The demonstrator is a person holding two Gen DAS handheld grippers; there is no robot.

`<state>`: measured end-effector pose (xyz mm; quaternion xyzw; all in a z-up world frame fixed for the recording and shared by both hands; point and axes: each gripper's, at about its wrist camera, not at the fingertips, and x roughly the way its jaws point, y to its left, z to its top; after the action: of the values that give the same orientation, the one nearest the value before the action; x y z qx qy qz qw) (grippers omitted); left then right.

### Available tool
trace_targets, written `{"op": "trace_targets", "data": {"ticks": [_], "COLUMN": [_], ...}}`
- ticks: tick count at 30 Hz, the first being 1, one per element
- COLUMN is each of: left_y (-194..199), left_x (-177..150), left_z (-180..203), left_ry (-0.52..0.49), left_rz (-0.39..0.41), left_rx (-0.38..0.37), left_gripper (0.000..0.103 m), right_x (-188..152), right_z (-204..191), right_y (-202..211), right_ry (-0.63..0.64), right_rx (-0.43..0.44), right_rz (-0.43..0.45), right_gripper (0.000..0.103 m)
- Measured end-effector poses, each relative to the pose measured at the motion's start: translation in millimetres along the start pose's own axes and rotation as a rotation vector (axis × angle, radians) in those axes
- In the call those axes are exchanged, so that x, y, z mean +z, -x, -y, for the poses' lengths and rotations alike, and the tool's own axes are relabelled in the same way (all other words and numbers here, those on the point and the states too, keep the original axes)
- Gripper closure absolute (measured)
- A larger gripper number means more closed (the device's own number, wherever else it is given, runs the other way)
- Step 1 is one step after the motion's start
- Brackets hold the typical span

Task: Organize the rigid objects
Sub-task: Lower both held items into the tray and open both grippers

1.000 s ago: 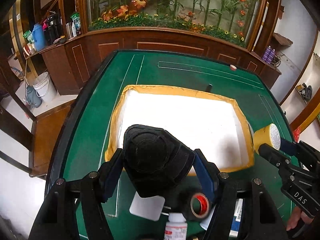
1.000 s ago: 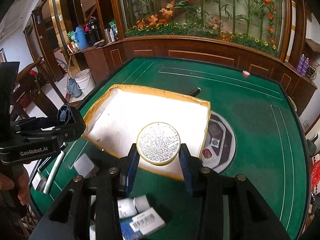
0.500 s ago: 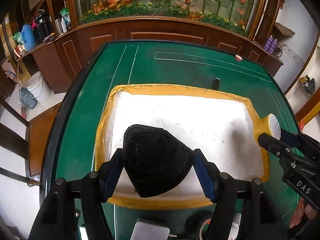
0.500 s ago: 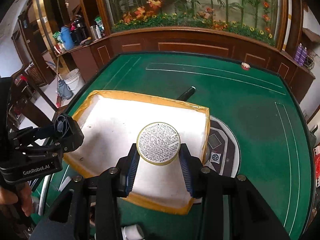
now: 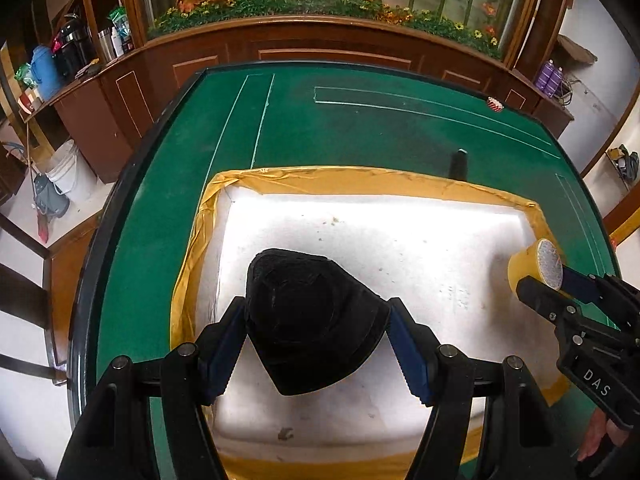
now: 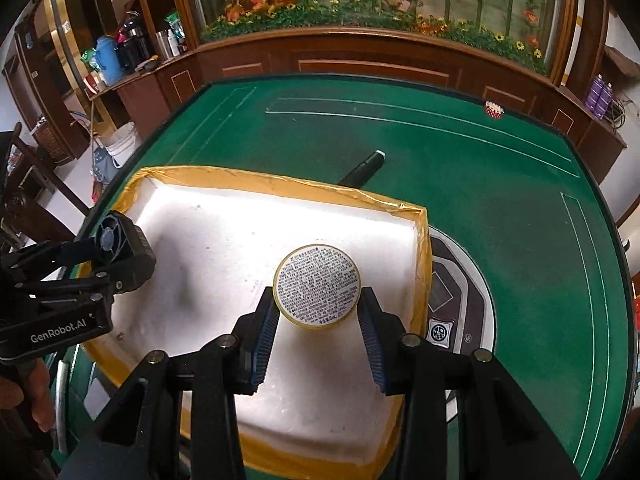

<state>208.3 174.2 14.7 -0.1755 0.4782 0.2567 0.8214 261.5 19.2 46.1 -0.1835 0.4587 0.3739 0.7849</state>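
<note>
My left gripper (image 5: 316,344) is shut on a black wedge-shaped case (image 5: 308,316), held over the left part of a white foam box (image 5: 400,240) with yellow-taped rims. My right gripper (image 6: 318,342) is shut on a round yellow tin (image 6: 317,285) with a printed white label, held over the right part of the same foam box (image 6: 224,240). The left wrist view shows the tin (image 5: 536,264) in the right gripper at the right edge. The right wrist view shows the black case (image 6: 124,256) in the left gripper at the left.
The box lies on a green felt table (image 5: 340,132) with white lines. A black stick (image 6: 362,168) lies behind the box, and a round grey appliance (image 6: 456,300) sits against its right side. A small red-and-white item (image 6: 493,109) is at the far edge. Wooden cabinets and plants stand beyond.
Both grippers have moved forward and down over the foam box with their objects. The small items at the table's near edge have dropped out of sight.
</note>
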Motion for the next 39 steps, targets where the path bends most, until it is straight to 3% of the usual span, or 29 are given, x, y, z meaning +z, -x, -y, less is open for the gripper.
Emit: {"op": "trace_targets", "data": {"ticks": [27,31,39], "left_y": [-30.4,-28.6,-6.9], "left_x": [3.6,4.6,6.6], "left_z": [-11.8,-12.0,-11.0], "left_ry": [0.038,0.043,0.059], "left_rz": [-0.055,-0.054,-0.014], "left_rx": [-0.007,0.009,0.026], "left_gripper": [0.029,0.024,0.014], "right_x": [-0.7,0.7,3.8], "right_z": [-0.2,1.9,-1.7], "right_y": [-29.7,-25.4,-7.3], "right_ry": [0.006,0.000,0.004], "right_rx": [-0.052,-0.034,-0.024], "right_rz": [-0.032,-0.020,0.017], "right_gripper": [0.064,0.045,0.040]}}
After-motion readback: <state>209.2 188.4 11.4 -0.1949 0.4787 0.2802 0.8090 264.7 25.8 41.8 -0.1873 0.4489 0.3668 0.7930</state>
